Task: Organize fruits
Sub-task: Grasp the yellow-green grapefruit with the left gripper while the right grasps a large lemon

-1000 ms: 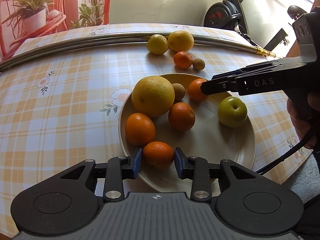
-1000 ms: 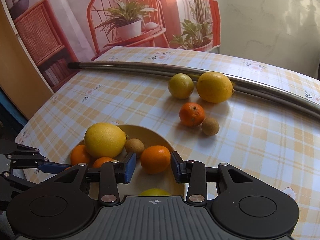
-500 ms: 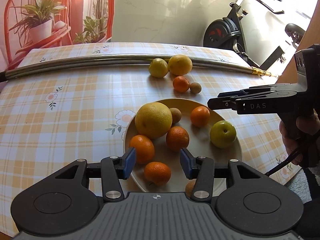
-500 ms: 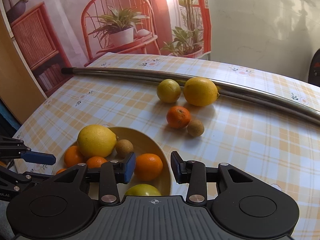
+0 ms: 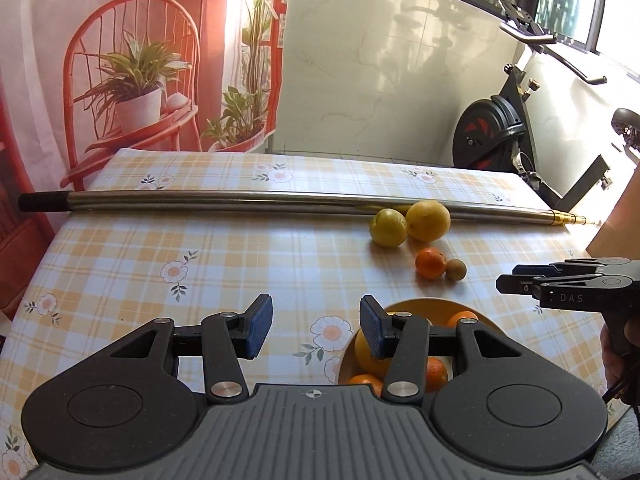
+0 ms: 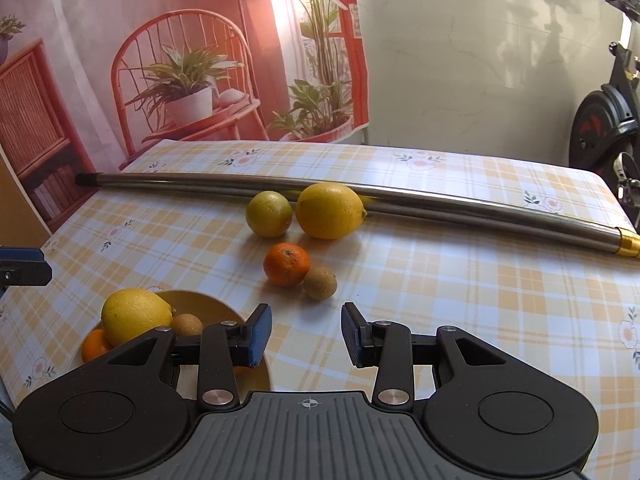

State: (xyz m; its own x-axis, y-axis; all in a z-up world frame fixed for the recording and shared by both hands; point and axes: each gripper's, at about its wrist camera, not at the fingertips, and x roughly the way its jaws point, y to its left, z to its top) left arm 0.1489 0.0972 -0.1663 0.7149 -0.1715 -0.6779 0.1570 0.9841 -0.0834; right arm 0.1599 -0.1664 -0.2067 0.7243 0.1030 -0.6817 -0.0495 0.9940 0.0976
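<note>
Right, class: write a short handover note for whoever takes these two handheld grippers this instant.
Left gripper: open, nothing between its blue pads, above the checked tablecloth beside the round yellow plate.
Right gripper: open, empty, aimed toward the loose fruit.
Done: the plate holds a large yellow citrus, a small brown fruit and several oranges.
Left: four pieces lie on the cloth near the long steel pole: a yellow-green round fruit, a big yellow lemon, a small orange mandarin and a small brown round fruit. Move them to the plate.

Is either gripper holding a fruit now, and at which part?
No. The left gripper and the right gripper are both open, with only tablecloth between their pads.
</note>
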